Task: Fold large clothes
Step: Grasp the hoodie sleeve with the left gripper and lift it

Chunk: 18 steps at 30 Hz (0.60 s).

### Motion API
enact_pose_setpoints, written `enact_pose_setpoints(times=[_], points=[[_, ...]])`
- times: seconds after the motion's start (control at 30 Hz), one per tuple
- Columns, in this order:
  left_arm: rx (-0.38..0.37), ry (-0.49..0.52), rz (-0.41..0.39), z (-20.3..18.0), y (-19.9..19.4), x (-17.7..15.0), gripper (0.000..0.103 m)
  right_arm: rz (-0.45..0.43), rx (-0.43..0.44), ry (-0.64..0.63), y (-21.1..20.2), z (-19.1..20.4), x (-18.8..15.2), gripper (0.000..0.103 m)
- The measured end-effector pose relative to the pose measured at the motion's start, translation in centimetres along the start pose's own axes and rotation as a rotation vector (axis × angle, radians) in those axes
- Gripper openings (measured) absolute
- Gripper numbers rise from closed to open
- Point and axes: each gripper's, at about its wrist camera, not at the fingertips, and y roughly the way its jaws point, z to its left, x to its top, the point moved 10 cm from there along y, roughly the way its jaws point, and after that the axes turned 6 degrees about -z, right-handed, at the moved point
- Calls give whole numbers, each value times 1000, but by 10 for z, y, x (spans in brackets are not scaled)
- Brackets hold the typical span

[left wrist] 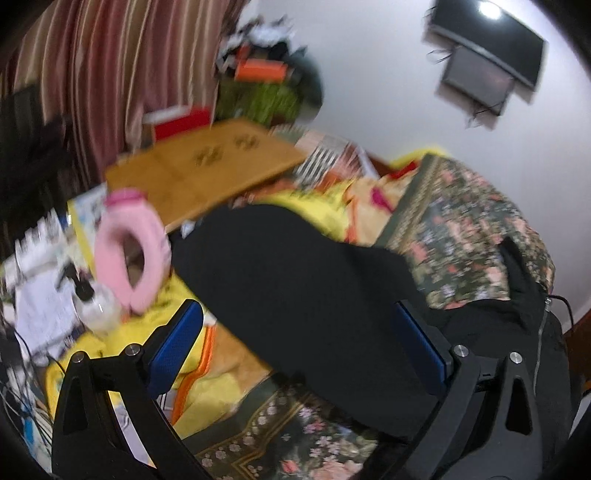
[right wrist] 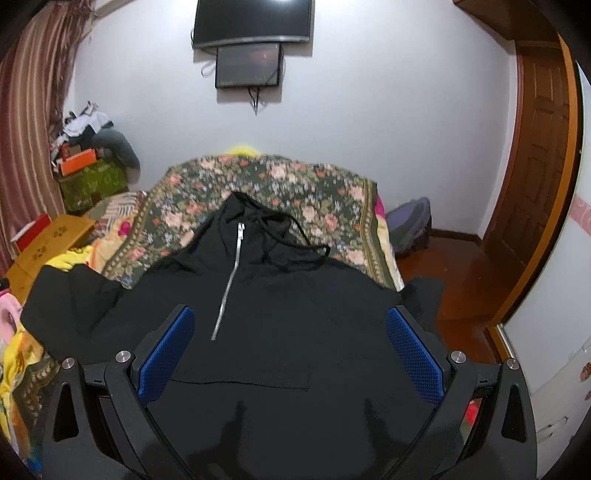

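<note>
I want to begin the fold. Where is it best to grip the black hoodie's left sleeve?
Probably at the cuff end of the sleeve of the black hoodie, coming from the outer left with the open left gripper: it lies spread flat and its end is free.

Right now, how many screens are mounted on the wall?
2. A large dark television hangs high on the white wall opposite the bed, and a smaller dark screen sits directly beneath it, touching its lower edge. Others may be outside the view.

Black angular jaws with blue dimpled pads and silver screws.
</note>
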Motion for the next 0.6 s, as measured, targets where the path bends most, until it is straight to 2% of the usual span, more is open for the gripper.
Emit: enact_pose_setpoints(times=[0.13,0.2,0.37,0.5,0.53,0.6], points=[[-2,-116,138,30,37,-25,93,61,18,23,14,0,-12,103],[-5,-179,203,41,56,-40,91,90,36,36,20,-1,-17,103],[-33,-269,303,53,95,-63,78,154,57,58,28,-3,-29,103],[-25,-292,272,57,107,-61,75,174,65,73,31,-3,-30,103],[-19,-271,257,55,109,-59,71,176,64,74,31,-4,-30,103],[23,-197,244,53,111,-57,55,178,60,77,31,-5,-29,103]])
